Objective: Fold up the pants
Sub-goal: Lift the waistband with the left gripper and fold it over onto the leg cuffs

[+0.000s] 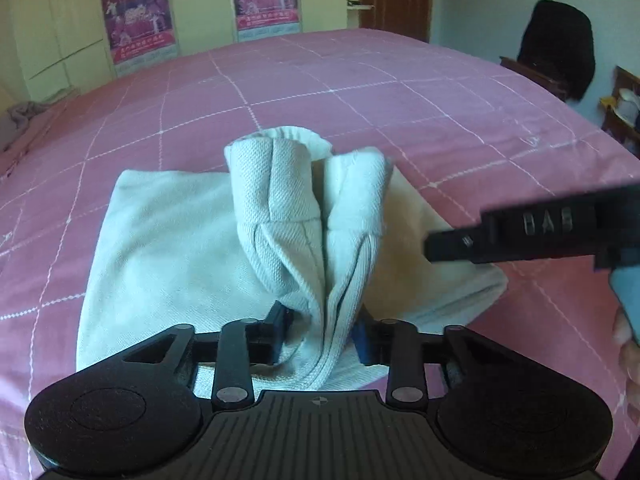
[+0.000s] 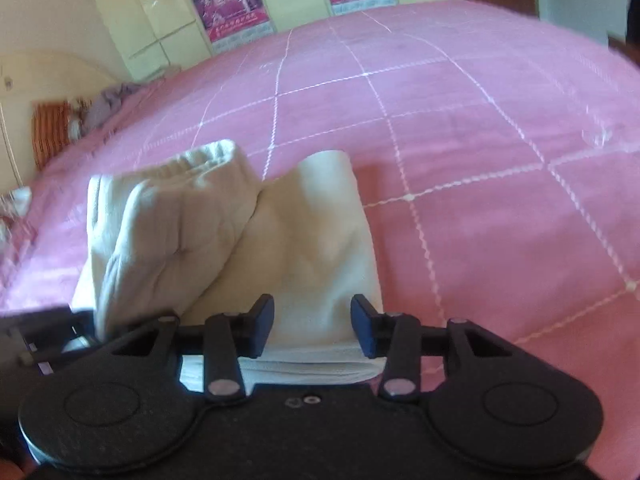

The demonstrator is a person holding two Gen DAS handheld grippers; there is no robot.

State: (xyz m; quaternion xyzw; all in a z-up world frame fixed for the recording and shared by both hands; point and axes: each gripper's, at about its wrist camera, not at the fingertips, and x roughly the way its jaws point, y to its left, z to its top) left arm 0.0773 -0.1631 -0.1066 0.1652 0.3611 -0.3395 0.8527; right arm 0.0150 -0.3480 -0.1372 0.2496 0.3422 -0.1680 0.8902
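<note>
cream pants [image 1: 168,248] lie folded into a compact bundle on the pink quilted bedspread [image 1: 440,112], near my edge of the bed. on top, a bunched section with the elastic waistband [image 1: 288,134] stands up in loose vertical folds. through the left wrist camera i see my left gripper [image 1: 322,330] with a ridge of that cloth between its jaws; the pads stand apart on either side of the fold and i can't see them pressing it, so i read the jaws as parted, not clamping. my right gripper's finger [image 1: 520,236] crosses in from the right of that view, blurred, above the pants' right edge, a bit of hand behind it. in the right wrist view my right gripper [image 2: 313,326] hangs over the flat right part of the bundle, jaws parted with only bare cloth showing in the gap, nothing pinched. the raised folds sit to its left. posters [image 1: 138,20] hang on the pale wardrobe [image 1: 60,32] beyond the bed.
</note>
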